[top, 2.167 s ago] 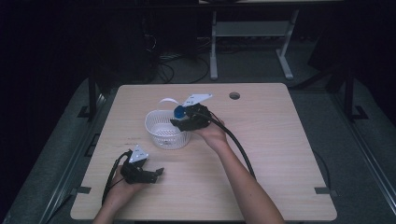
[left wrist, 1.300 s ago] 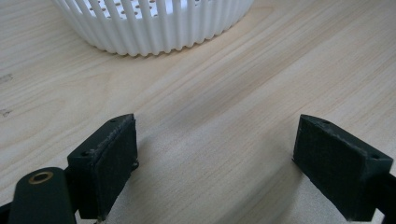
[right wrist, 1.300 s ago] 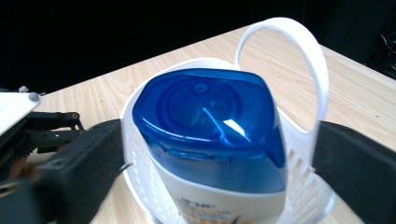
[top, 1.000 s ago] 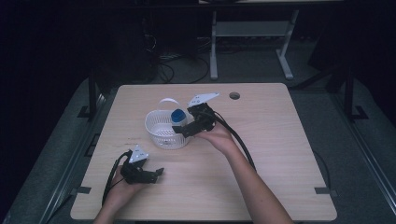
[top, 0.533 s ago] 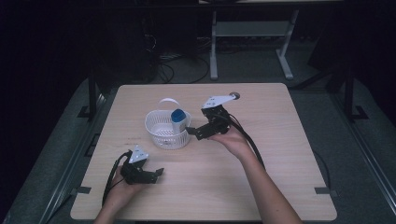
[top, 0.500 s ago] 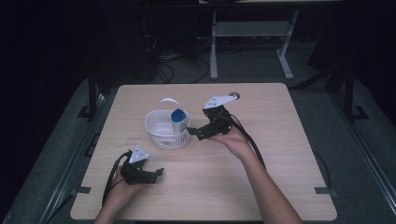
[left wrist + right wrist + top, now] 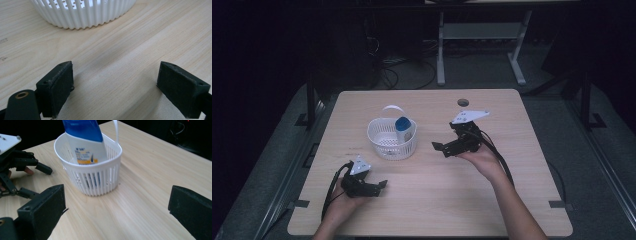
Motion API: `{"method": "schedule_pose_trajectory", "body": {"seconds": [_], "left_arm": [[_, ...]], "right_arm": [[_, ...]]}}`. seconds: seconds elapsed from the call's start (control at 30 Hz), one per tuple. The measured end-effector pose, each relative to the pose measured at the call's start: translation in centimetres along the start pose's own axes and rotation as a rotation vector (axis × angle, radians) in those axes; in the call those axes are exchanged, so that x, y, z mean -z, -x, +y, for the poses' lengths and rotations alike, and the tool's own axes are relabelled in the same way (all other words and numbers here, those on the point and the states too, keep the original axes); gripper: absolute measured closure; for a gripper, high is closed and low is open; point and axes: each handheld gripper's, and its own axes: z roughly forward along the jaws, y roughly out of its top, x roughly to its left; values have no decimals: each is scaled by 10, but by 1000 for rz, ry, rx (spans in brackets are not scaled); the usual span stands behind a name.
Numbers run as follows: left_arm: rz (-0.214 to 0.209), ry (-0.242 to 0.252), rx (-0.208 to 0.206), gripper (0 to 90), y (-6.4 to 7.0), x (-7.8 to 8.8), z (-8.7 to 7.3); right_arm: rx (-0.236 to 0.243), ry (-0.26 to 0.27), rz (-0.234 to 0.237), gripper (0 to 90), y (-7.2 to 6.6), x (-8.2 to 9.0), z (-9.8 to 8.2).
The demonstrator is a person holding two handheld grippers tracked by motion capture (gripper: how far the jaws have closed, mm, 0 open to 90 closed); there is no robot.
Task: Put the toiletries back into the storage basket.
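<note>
The right gripper (image 7: pixel 443 148), jaws spread and empty, has drawn back from the white basket (image 7: pixel 391 145) to right of centre, leaving the blue-capped bottle (image 7: pixel 403 128) standing tilted against the basket's right wall. Lower left on the counter (image 7: pixel 512 130), the left gripper (image 7: pixel 379 187) stays put, also spread. A round hole (image 7: pixel 463 102) lies near the counter's far edge.

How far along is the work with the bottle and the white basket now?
Done: the blue-capped white bottle stands inside the white slatted plastic basket. In hand: nothing; the right gripper and left gripper are both open and empty. Left: no other loose item shows on the wooden table.
</note>
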Motion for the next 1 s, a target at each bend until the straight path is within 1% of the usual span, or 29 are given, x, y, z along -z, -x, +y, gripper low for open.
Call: {"method": "schedule_pose_trajectory", "body": {"seconds": [0.03,0.07,0.1,0.17,0.2,0.27,0.3,0.33,0.4,0.43,0.53,0.57,0.63,0.7,0.77,0.8,0.83,0.87,0.9,0.93,1.0], "left_arm": [[0,0,0,134,0,0,0],[0,0,0,133,0,0,0],[-1,0,1,133,0,0,0],[-1,1,1,133,0,0,0],[-1,1,1,133,0,0,0],[-1,1,2,133,0,0,0],[-1,1,2,133,0,0,0],[-1,1,2,133,0,0,0],[-1,2,3,133,0,0,0],[0,3,5,133,0,0,0],[-3,0,3,133,0,0,0],[-3,0,3,133,0,0,0],[-1,4,5,133,0,0,0],[-1,4,6,133,0,0,0],[-1,5,7,133,0,0,0],[-1,5,7,133,0,0,0],[-1,5,6,133,0,0,0],[-1,2,3,133,0,0,0],[-1,2,3,133,0,0,0],[-1,2,3,133,0,0,0],[-1,2,3,133,0,0,0]], "right_arm": [[-8,0,-11,8,3,5,-5],[-8,0,-11,8,3,5,-5],[-16,-1,-21,8,5,10,-10],[-21,1,-26,8,6,13,-13],[-30,1,-36,8,9,19,-18],[-42,-4,-45,8,12,23,-24],[-39,-2,-52,8,13,26,-26],[-39,-2,-52,8,13,26,-26],[-53,1,-61,8,15,32,-31],[-57,2,-68,9,17,37,-36],[-64,-11,-89,8,19,44,-45],[-64,-11,-89,8,19,44,-45],[-79,-21,-108,8,22,51,-55],[-86,-31,-116,8,22,53,-59],[-90,-43,-134,8,24,58,-66],[-100,-53,-144,8,26,64,-73],[-100,-53,-144,8,26,64,-73],[-104,-58,-151,8,26,67,-77],[-115,-59,-162,8,28,72,-85],[-115,-59,-162,8,28,72,-85],[-129,-66,-178,8,30,79,-95]]}}
